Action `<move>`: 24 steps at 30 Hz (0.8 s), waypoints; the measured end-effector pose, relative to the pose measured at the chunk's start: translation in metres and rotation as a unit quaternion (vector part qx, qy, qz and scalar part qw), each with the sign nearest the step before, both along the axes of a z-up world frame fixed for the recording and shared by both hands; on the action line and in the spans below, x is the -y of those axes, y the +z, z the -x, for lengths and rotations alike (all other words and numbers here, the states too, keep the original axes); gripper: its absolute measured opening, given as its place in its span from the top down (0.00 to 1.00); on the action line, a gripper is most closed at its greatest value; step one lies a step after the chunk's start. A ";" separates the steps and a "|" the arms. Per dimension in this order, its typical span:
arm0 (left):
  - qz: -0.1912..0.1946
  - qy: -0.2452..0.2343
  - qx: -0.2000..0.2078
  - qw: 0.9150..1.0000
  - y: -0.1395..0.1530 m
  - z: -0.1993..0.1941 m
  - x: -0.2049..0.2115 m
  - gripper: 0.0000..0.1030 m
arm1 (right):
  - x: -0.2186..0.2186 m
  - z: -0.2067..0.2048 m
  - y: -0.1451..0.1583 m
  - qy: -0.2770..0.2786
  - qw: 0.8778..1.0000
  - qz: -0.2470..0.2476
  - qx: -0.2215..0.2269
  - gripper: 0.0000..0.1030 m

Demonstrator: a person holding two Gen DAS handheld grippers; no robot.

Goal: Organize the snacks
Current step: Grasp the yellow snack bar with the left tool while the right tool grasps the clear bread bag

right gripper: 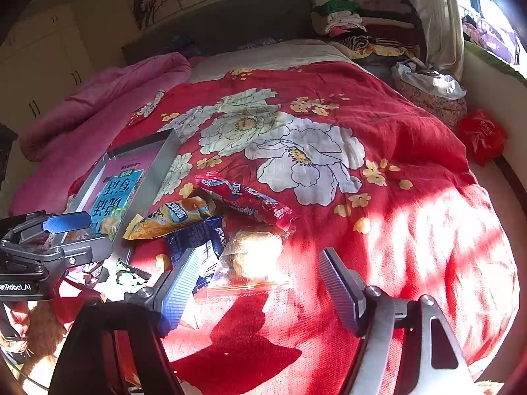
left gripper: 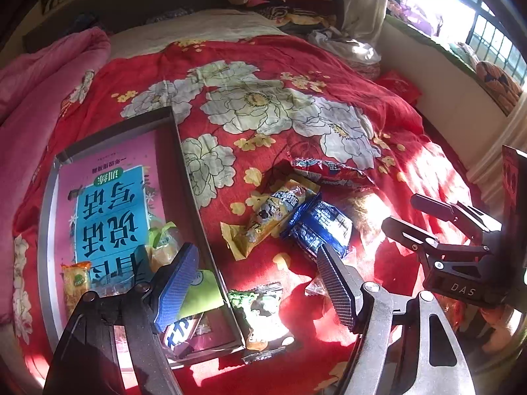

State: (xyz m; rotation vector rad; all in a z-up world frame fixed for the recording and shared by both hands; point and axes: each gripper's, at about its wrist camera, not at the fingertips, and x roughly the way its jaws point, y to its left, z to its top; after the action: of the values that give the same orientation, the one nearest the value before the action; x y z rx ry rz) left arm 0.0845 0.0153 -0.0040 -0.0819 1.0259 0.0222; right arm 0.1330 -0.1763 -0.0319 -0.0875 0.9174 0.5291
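currently both claws stand spread and hold nothing. left claw (left gripper: 260, 283) hangs over the near right edge of the tray (left gripper: 49, 230), which lies on the red floral bedspread (left gripper: 329, 75). inside the tray: a pink and blue book (left gripper: 108, 204), an orange snack packet (left gripper: 76, 284) and a green packet (left gripper: 201, 296) behind the left finger. a green and white packet (left gripper: 263, 312) lies between the fingers, just outside the tray. ahead of this claw lie a yellow cake packet (left gripper: 273, 214), a blue biscuit packet (left gripper: 321, 227) and a red candy packet (left gripper: 332, 171). right claw (right gripper: 260, 289) hovers above a clear bag (right gripper: 253, 256) of pale pastry.
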 end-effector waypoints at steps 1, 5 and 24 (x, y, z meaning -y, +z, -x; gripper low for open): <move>-0.001 0.001 -0.001 1.000 -0.001 -0.003 0.000 0.26 | -0.001 -0.001 -0.003 0.000 1.000 -0.001 -0.004 0.28; -0.009 0.001 -0.008 1.000 -0.006 -0.017 -0.001 0.26 | -0.003 -0.006 -0.010 0.000 1.000 -0.001 -0.012 0.28; -0.024 -0.017 -0.036 0.999 -0.031 -0.057 0.009 0.26 | -0.014 -0.019 -0.032 -0.008 0.999 0.052 -0.008 0.28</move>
State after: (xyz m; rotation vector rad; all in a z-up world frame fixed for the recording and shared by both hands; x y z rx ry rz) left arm 0.1413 0.0064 -0.0355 -0.0190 1.0973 0.0186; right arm 0.1521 -0.1622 -0.0638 -0.1699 0.9601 0.4680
